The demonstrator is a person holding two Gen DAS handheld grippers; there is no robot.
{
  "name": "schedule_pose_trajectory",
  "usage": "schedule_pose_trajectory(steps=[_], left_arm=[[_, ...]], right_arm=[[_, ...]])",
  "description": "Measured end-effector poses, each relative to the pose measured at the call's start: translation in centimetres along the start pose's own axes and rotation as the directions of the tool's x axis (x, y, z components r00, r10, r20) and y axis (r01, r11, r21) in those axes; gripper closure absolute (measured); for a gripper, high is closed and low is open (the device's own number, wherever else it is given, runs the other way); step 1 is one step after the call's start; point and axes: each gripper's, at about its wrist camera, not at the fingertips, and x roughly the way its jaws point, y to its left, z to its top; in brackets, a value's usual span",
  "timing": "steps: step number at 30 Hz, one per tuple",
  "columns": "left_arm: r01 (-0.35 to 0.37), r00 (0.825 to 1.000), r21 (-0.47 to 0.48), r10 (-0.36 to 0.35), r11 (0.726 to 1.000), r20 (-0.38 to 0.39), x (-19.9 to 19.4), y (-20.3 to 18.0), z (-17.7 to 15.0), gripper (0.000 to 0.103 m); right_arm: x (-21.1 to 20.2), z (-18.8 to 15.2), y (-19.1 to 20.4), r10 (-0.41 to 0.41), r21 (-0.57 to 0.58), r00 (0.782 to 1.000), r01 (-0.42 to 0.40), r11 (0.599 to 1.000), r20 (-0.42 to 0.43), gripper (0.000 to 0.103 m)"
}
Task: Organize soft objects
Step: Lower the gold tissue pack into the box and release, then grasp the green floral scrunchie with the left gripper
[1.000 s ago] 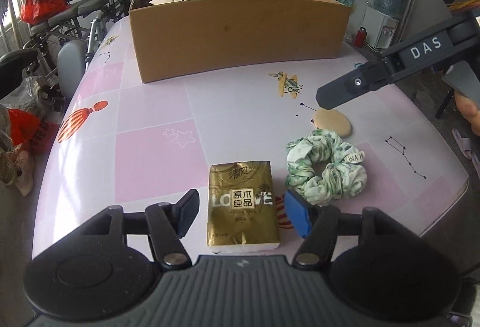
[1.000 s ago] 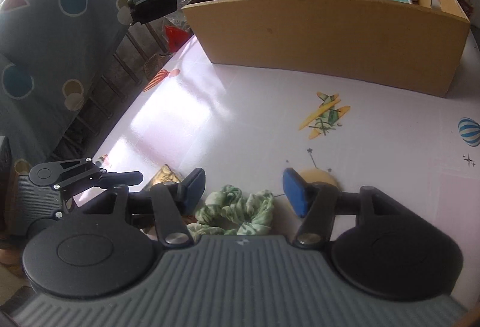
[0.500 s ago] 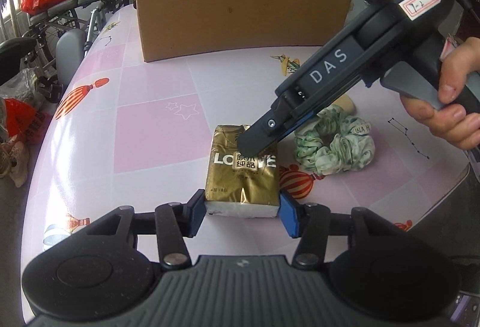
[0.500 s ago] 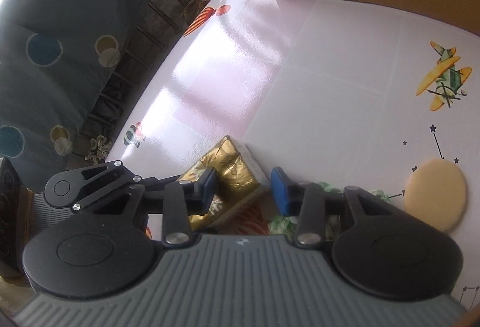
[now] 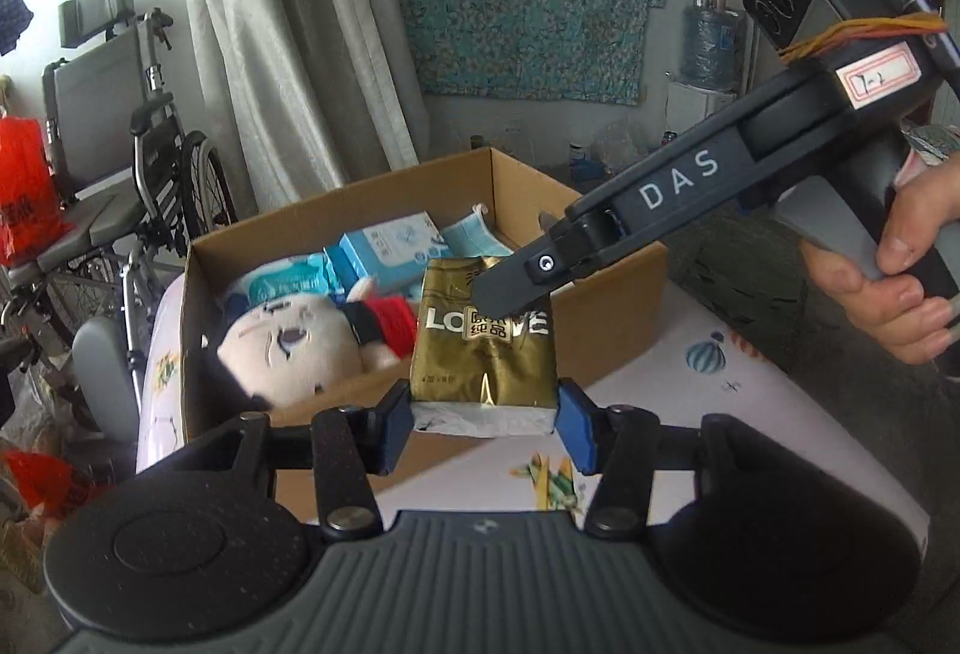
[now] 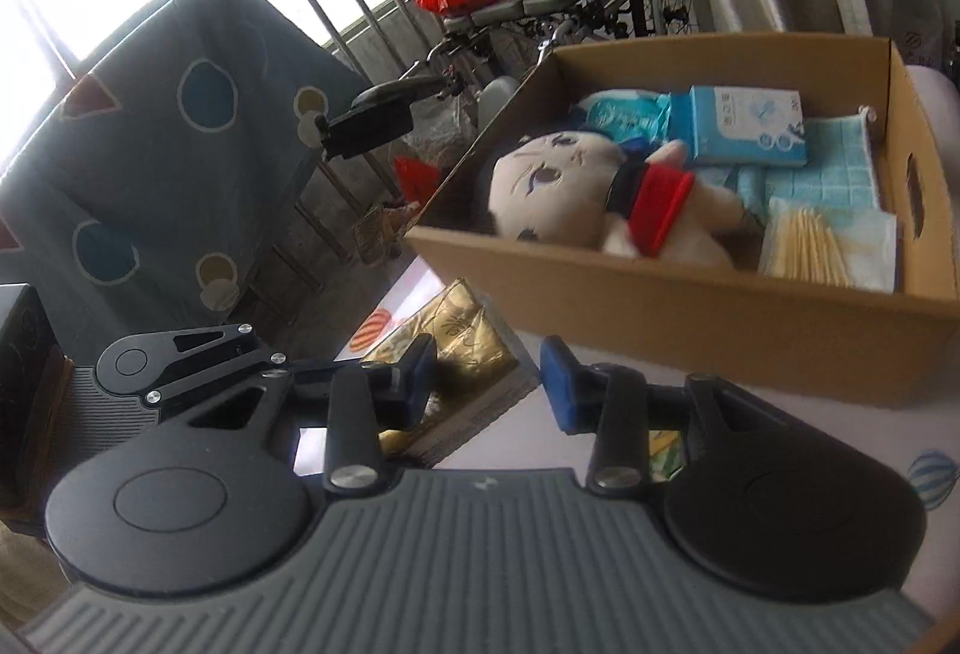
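Left wrist view: the left gripper (image 5: pixel 485 420) clamps the gold tissue pack (image 5: pixel 487 348) at its near end, carried before the cardboard box (image 5: pixel 606 330) at 12 o'clock. Right wrist view: the right gripper (image 6: pixel 487 379) grips the pack's corner; box at 2 o'clock holds a plush doll (image 6: pixel 576 186).

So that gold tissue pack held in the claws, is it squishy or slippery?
Probably squishy: the gold tissue pack shows creased foil above the left claw, whose pads press its sides. The glossy wrap looks slippery, which may be why the right claw grips its far end too.
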Motion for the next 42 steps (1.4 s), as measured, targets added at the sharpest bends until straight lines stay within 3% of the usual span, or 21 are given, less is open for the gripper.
schedule_pose_trajectory(steps=[3,7,12,15,17,20,21,24,26,30,32,36,42], left_arm=[[0.014,0.999,-0.022,-0.014,1.000,-0.030,6.8,0.7,4.8,0.052],[0.033,0.990,-0.115,-0.048,0.993,-0.136,15.5,1.4,8.0,0.052],[0.000,0.957,-0.239,-0.069,0.971,-0.281,23.1,1.5,8.3,0.051],[0.030,0.936,-0.348,-0.148,0.937,-0.319,24.8,3.0,7.4,0.048],[0.021,0.924,-0.365,-0.157,0.931,-0.348,25.4,2.9,7.3,0.042],[-0.029,0.925,-0.310,-0.092,0.950,-0.369,25.1,2.7,7.0,0.040],[-0.029,0.927,-0.295,-0.084,0.955,-0.364,24.9,2.7,7.0,0.034],[-0.011,0.931,-0.294,-0.097,0.956,-0.351,23.7,2.6,7.1,0.032],[-0.010,0.933,-0.300,-0.100,0.954,-0.347,22.3,2.8,7.2,0.037],[0.011,0.960,-0.295,-0.092,0.956,-0.265,15.2,3.4,6.7,0.040],[0.026,0.974,-0.308,-0.093,0.951,-0.205,10.5,3.6,5.6,0.039],[0.058,0.976,-0.310,-0.119,0.949,-0.181,3.3,3.6,1.3,0.044],[0.056,0.941,-0.264,-0.139,0.963,-0.308,-0.2,-0.2,-8.5,0.048]], right_arm=[[1.5,5.9,-5.0,-0.091,0.053,0.996,0.090,0.995,0.006,0.063],[6.1,9.9,-11.8,-0.166,0.155,0.985,0.172,0.973,-0.052,0.063],[11.8,10.0,-17.7,-0.202,0.253,0.969,0.233,0.939,-0.145,0.063],[14.9,8.7,-19.5,-0.197,0.274,0.965,0.240,0.931,-0.174,0.063],[16.6,8.1,-19.8,-0.187,0.262,0.966,0.229,0.937,-0.176,0.063],[17.8,7.6,-19.5,-0.180,0.256,0.962,0.230,0.939,-0.204,0.062],[17.7,7.6,-19.2,-0.191,0.251,0.962,0.238,0.938,-0.197,0.061],[16.8,8.4,-18.0,-0.255,0.202,0.954,0.284,0.937,-0.156,0.052],[15.6,8.9,-17.2,-0.248,0.177,0.959,0.270,0.947,-0.135,0.051],[10.8,9.7,-15.5,-0.202,0.177,0.977,0.211,0.961,-0.070,0.051],[7.2,9.2,-14.1,-0.130,0.175,0.991,0.131,0.976,-0.017,0.051],[1.2,5.7,-11.2,0.031,0.165,0.999,-0.028,0.986,-0.018,0.051],[-1.6,-4.8,-6.0,0.129,0.147,0.979,-0.105,0.983,-0.159,0.044]])
